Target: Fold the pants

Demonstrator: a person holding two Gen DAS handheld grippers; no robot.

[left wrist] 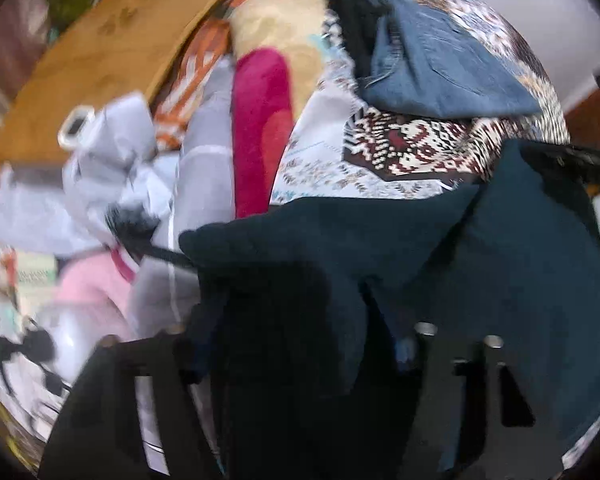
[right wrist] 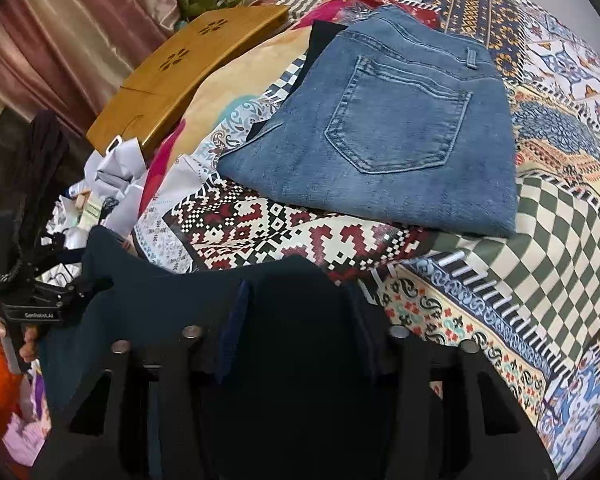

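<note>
Right tool (right wrist: 292, 340) clenched on dark teal pants (right wrist: 180, 296), soft matte knit, bunched between its black fingers. Left tool (left wrist: 300, 332) likewise grips the pants (left wrist: 500, 260), which hang slack above the bed's patchwork quilt (right wrist: 560, 220). Beyond: folded blue denim jeans (right wrist: 400, 132), stitched pocket up; farther, a smooth wooden board (right wrist: 188, 64).
</note>
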